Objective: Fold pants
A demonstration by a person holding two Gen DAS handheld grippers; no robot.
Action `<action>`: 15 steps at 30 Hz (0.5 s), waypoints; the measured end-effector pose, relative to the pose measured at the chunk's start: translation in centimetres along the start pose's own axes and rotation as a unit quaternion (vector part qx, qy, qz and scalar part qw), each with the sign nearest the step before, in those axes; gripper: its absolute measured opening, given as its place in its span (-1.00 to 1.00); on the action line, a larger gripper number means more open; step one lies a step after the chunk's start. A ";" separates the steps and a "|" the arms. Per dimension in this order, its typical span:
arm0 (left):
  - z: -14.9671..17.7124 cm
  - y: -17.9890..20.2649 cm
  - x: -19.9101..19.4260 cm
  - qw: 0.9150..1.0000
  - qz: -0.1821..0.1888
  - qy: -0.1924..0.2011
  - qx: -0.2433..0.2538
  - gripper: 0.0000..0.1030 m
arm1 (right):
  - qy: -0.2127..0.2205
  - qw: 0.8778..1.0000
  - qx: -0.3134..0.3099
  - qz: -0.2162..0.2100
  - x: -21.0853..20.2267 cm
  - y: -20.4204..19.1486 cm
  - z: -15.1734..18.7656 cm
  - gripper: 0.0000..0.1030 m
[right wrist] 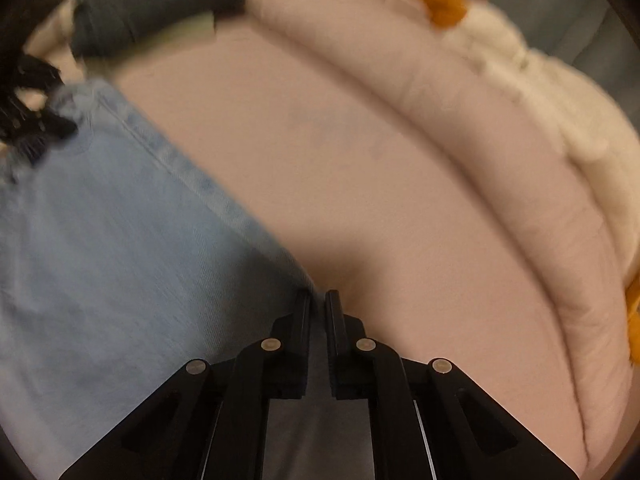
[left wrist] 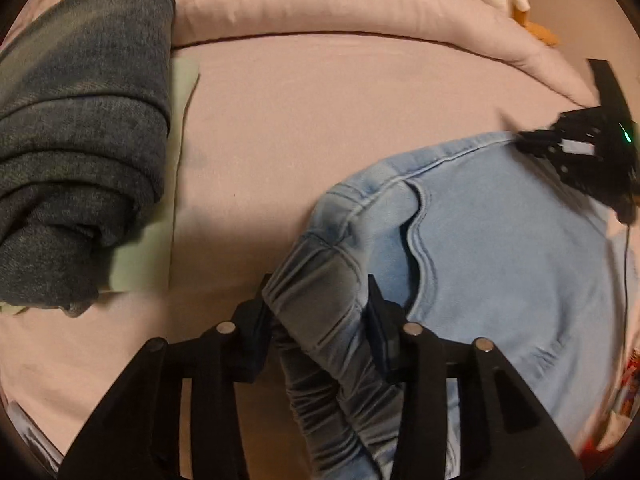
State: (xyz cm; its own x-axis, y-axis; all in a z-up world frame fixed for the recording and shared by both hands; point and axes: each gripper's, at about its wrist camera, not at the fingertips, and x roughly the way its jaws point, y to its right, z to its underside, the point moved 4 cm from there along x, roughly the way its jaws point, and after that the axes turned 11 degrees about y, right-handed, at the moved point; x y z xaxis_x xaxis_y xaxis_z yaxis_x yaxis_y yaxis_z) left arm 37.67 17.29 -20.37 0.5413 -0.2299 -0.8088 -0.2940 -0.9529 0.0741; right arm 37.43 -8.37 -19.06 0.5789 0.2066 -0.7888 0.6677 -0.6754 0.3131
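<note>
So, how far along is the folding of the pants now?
Dark jeans already lie folded. In hand: left claw grips the light-blue jeans' bunched waistband, right claw pinches their edge. These jeans are still unfolded.

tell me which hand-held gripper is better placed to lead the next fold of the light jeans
Left, probably: the left hand-held gripper clamps the bunched waistband corner of the light blue jeans; the right hand-held gripper pinches only a thin edge.

Right wrist view motion-blurred throughout. Light jeans (right wrist: 120, 240) cut off at left edge there; folded dark jeans (left wrist: 76, 144) cropped at left edge, left wrist view.
</note>
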 end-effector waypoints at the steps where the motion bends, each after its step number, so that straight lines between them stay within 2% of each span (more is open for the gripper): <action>1: -0.1 0.7 -0.3 1.000 -0.012 0.001 0.009 -0.19 | 0.005 1.000 -0.014 0.020 0.0 -0.8 -0.1 -0.88; 4: -0.1 2.0 -2.4 0.999 -0.026 0.028 0.026 -0.23 | 0.017 0.999 0.000 0.045 -2.1 -1.1 -0.7 -0.89; 9: 1.1 4.1 -8.3 0.991 -0.034 0.123 0.047 -0.23 | 0.101 0.991 -0.010 0.092 -10.9 -2.3 -1.4 -0.89; 12: 2.9 5.4 -11.9 0.981 -0.052 0.171 0.079 -0.23 | 0.155 0.981 -0.019 0.112 -16.6 -3.5 -0.7 -0.89; 15: 6.3 6.1 -16.1 0.962 -0.077 0.226 0.137 -0.22 | 0.202 0.971 -0.033 0.123 -22.5 -7.2 2.1 -0.89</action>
State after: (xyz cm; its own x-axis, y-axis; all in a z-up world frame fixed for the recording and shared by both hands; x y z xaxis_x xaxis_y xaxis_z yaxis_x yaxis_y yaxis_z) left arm 22.20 16.38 -10.60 0.8634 -0.2113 -0.4581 -0.3456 -0.9093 -0.2319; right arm 18.64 -9.66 -4.70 0.8522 0.3142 -0.4183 0.5065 -0.6958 0.5092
